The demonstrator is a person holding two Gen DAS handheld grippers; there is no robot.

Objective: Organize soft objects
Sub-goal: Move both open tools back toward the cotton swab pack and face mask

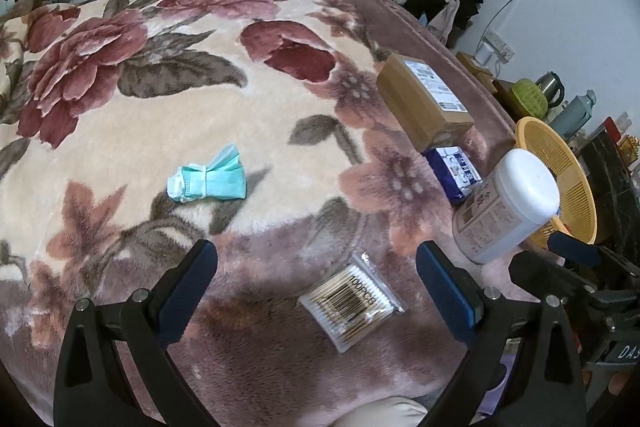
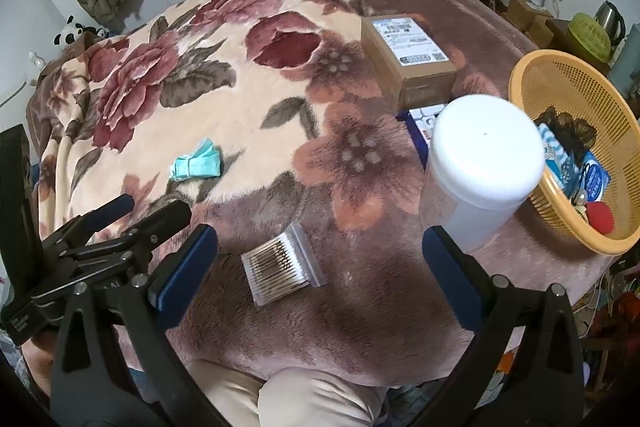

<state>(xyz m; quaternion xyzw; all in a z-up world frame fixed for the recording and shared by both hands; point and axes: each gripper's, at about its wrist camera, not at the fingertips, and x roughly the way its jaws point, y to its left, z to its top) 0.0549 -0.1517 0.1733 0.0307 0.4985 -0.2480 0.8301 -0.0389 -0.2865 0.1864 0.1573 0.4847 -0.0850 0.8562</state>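
Note:
A folded teal face mask (image 1: 209,179) lies on the floral blanket; it also shows in the right wrist view (image 2: 196,164). A clear pack of cotton swabs (image 1: 354,301) lies near the front edge, between my left gripper's fingers in view, and shows in the right wrist view (image 2: 282,263). A blue tissue pack (image 1: 453,174) lies beside a white-lidded jar (image 1: 506,207). An orange basket (image 2: 532,83) at the right holds several small items. My left gripper (image 1: 316,281) is open and empty above the swabs. My right gripper (image 2: 320,267) is open and empty too.
A cardboard box (image 1: 424,99) sits behind the tissue pack. The jar (image 2: 478,171) stands close to my right gripper's right finger. The left gripper (image 2: 116,223) shows at the right view's left. Clothes, a kettle and clutter lie beyond the bed's right edge.

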